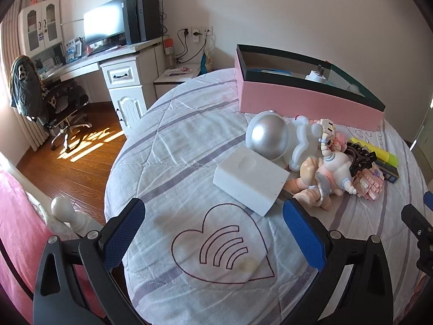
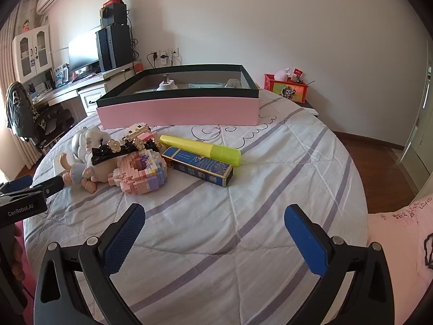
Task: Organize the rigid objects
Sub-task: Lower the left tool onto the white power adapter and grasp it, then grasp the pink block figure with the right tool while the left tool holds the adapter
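We held both grippers above the bed (image 2: 270,162), which was covered with a white quilt with purple stripes. The left gripper (image 1: 213,233) was wide open and held nothing; below it we saw a heart drawing (image 1: 222,246) on the quilt. The right gripper (image 2: 213,235) was also wide open and empty, above a bare part of the quilt. The toys lay together in a small heap in front of the pink box (image 2: 178,108), which stood open at the far side of the bed. In the heap we saw a white block (image 1: 250,180) nearest to the left gripper, an astronaut figure (image 1: 273,135) with a silver helmet just behind it, and a small doll (image 1: 322,176) touching the astronaut figure. A pink brick model (image 2: 142,174) lay beside the doll, with a black hair clip (image 2: 113,150) resting over them. To the right lay a blue tin (image 2: 199,169) and a yellow tube (image 2: 200,149), touching each other.
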The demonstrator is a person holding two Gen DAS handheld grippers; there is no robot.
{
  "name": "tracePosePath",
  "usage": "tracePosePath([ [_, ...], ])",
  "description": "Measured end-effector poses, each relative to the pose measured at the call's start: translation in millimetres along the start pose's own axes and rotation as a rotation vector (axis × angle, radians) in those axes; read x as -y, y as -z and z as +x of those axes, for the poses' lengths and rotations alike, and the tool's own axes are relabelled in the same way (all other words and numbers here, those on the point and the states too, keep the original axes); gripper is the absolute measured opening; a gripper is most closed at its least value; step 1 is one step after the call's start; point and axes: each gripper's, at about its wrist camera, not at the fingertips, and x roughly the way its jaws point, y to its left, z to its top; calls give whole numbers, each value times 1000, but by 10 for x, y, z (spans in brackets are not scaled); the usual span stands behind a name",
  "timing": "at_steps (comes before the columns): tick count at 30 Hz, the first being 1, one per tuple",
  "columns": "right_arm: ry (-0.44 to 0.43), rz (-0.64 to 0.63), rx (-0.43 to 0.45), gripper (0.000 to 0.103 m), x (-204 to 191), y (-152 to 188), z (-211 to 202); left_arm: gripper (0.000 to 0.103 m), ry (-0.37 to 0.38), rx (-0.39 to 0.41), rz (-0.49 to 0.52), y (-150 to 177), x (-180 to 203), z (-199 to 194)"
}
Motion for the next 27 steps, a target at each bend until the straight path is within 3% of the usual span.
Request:
tracePosePath([
  [6, 1, -11, -19, 103, -16, -20, 52, 103, 10, -34, 53, -137, 56, 199],
  [9, 7, -9, -27, 103, 23, -63, 83, 95, 36, -59, 78, -181, 89, 272],
  [11, 8, 1, -33, 103, 63, -100, 108, 70, 61, -41, 114, -190, 147, 256],
  [13, 18, 5, -41, 103, 92, -137, 143, 60, 65, -21, 139, -190, 194, 239],
  [24, 36, 14, -121, 103, 238, -421, 506, 59, 91, -1, 95, -33, 95, 30],
  [27, 10, 19, -93, 103, 190, -461, 421, 59, 97, -1, 100, 24, 106, -31],
])
